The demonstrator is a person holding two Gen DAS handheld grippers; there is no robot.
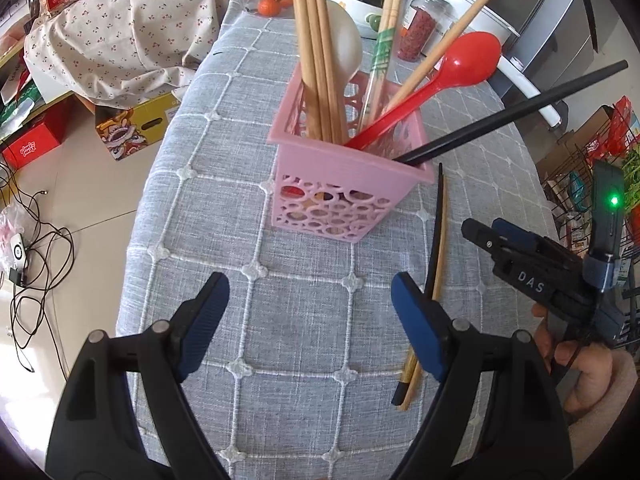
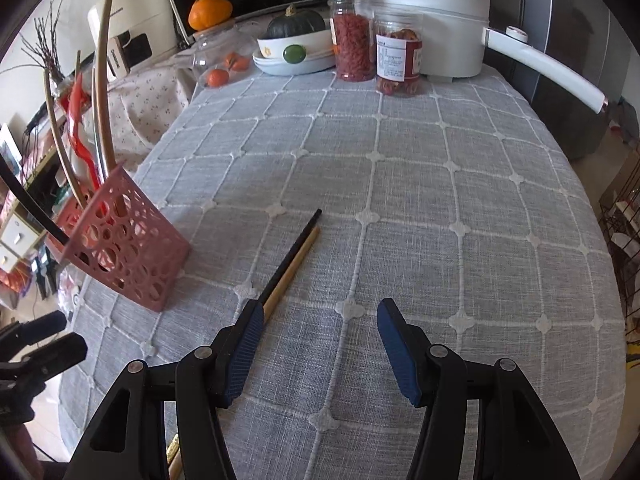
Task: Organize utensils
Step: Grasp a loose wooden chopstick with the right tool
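A pink perforated holder (image 1: 348, 184) (image 2: 128, 248) stands on the grey checked tablecloth (image 1: 248, 208). It holds wooden chopsticks (image 1: 316, 60), a white spoon (image 1: 346, 44), a red spoon (image 1: 440, 76) and a black chopstick (image 1: 512, 108). To its right, one black chopstick (image 2: 292, 248) and one wooden chopstick (image 2: 298, 262) lie side by side on the cloth. My right gripper (image 2: 320, 308) (image 1: 484, 227) is open just above the cloth. Its left finger (image 2: 244, 348) covers the near part of the pair, and nothing sits between its jaws. My left gripper (image 1: 308, 284) (image 2: 40, 340) hangs open and empty in front of the holder.
At the table's far end stand two jars (image 2: 354, 36) of red contents, a white pot (image 2: 440, 20) with a long handle, stacked bowls (image 2: 292, 54) with a dark squash, and tangerines (image 2: 218, 77). A floral cloth (image 1: 120, 32) is heaped left. A wire rack (image 1: 592, 184) stands right.
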